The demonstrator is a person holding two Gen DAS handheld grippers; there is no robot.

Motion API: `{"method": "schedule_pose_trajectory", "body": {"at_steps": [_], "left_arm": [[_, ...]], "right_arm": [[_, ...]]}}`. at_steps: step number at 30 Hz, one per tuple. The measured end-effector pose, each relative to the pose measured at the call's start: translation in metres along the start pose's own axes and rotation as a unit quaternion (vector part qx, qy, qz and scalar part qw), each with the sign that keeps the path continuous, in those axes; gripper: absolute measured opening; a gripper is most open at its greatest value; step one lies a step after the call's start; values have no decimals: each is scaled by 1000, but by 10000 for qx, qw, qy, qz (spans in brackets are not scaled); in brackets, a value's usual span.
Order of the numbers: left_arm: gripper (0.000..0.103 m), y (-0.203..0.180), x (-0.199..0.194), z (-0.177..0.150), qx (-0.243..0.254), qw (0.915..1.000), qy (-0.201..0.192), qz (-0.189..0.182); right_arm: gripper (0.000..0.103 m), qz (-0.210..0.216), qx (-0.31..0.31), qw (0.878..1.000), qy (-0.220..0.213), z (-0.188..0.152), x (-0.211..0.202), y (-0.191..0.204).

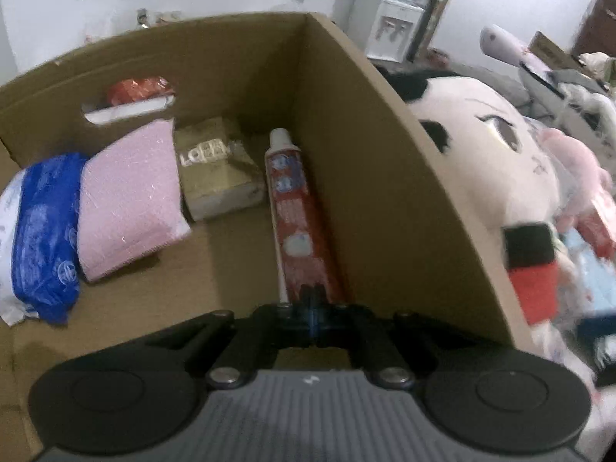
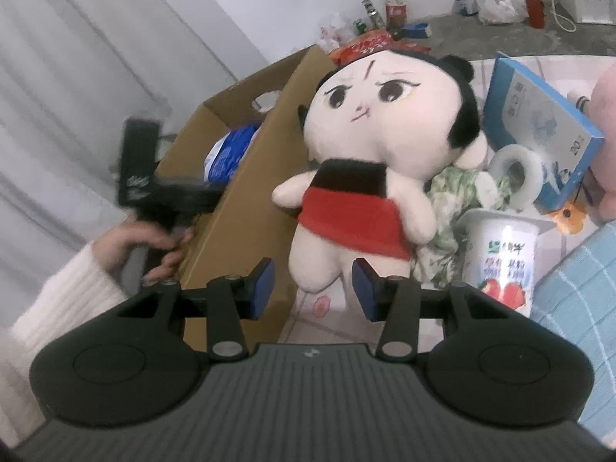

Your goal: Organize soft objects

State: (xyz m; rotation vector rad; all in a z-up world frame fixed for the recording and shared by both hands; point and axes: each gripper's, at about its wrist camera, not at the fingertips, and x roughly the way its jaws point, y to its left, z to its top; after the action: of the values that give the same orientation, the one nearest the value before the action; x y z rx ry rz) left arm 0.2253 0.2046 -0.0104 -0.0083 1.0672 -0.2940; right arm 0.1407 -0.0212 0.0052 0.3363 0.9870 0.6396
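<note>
A cardboard box point(image 1: 385, 177) holds a blue tissue pack point(image 1: 46, 231), a pink sponge point(image 1: 127, 200), a tan packet point(image 1: 215, 169) and a red toothpaste tube point(image 1: 300, 223). My left gripper point(image 1: 313, 300) is shut on the tube's near end, inside the box by its right wall. A plush doll point(image 2: 369, 146) with black hair and red top leans against the box's outer wall point(image 2: 246, 208). My right gripper point(image 2: 313, 288) is open, its blue pads point(image 2: 263, 288) either side of the doll's feet, apart from them. The left gripper also shows in the right wrist view point(image 2: 154, 188), hand-held over the box.
Right of the doll lie a yogurt cup point(image 2: 500, 261), a tape roll point(image 2: 516, 173), a blue box point(image 2: 539, 131), green fabric point(image 2: 454, 200) and a pink plush point(image 2: 604, 134). Bottles and cans point(image 2: 392, 15) stand on the floor behind. A white curtain point(image 2: 77, 77) hangs left.
</note>
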Motion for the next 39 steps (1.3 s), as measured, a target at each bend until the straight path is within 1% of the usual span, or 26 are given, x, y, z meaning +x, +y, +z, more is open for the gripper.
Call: {"method": "schedule_pose_trajectory", "body": {"at_steps": [2,4,5,10,12,13,14,15,17,18,19,20,21,22,24,25,26,27,28,30,31,32,34,37,39], "left_arm": [[1,4,1,6,-202,9996,-158,103],[1,12,3,13,-433,9986,-231,207],[1,13,6,16,-474,9983,-254,235],[0,10,11,27,-510,9972,-417,354],[4,11,9,28,-517,9969,-393,452],[7,12,6,29,-508,9972,-347,433],[7,13,-2,29,-469,9975,-385,360],[7,13,-15,27,-388,9973,-492,378],[6,16,-41,29,-163,9945,-776,690],[6,20,-50,30,-15,9912,-893,972],[6,24,-55,35,57,9855,-980,1381],[6,29,-54,41,35,9815,-996,1632],[6,35,-51,46,2,9803,-971,1720],[6,41,-42,53,-9,9831,-846,1626],[4,51,-24,60,-97,9900,-595,1275],[2,51,-15,61,-68,9909,-472,1255],[1,49,-4,58,58,9889,-333,1445],[1,45,6,57,273,9867,-317,1571],[1,43,11,58,344,9855,-339,1626],[2,50,9,60,34,9880,-388,1496],[5,55,8,61,-89,9895,-391,1387],[13,57,5,62,-108,9904,-409,1313],[24,61,-7,60,-65,9900,-524,1310],[23,59,-33,57,-120,9849,-779,1540],[23,54,-52,54,-265,9838,-881,1542]], "right_arm": [[44,-47,-79,10000,8,-1,-1,3],[44,-58,-94,9999,5,-1,-1,4],[44,-54,-90,9999,-3,0,-2,5],[44,-64,-75,9999,-54,-1,-4,5],[44,-53,-64,10000,-35,-1,-5,5],[44,-36,-58,10000,-42,-1,-6,5],[44,-12,-45,10000,-61,-2,-6,4],[44,16,-35,10000,-87,-2,-7,4],[44,60,3,9999,-111,-3,-7,2],[44,77,18,9999,-107,-3,-6,1],[44,90,43,9999,-105,-5,-4,1],[44,111,87,9999,-100,-6,-3,-1],[44,145,122,9998,-84,-8,-2,-1],[44,182,144,9997,-70,-11,-2,-2],[44,232,163,9996,-45,-14,-2,-3],[44,233,164,9996,-37,-15,-2,-3],[44,236,171,9996,-25,-16,-1,-4],[44,246,175,9995,-10,-16,-1,-4],[44,254,188,9995,1,-16,-1,-5],[44,288,199,9994,22,-16,-1,-7],[44,298,199,9994,23,-17,-2,-6],[44,312,213,9993,4,-17,-3,-7],[44,352,243,9991,-28,-15,-4,-10],[44,411,282,9987,-102,-17,-10,-10],[44,460,281,9984,-163,-19,-18,-9]]}}
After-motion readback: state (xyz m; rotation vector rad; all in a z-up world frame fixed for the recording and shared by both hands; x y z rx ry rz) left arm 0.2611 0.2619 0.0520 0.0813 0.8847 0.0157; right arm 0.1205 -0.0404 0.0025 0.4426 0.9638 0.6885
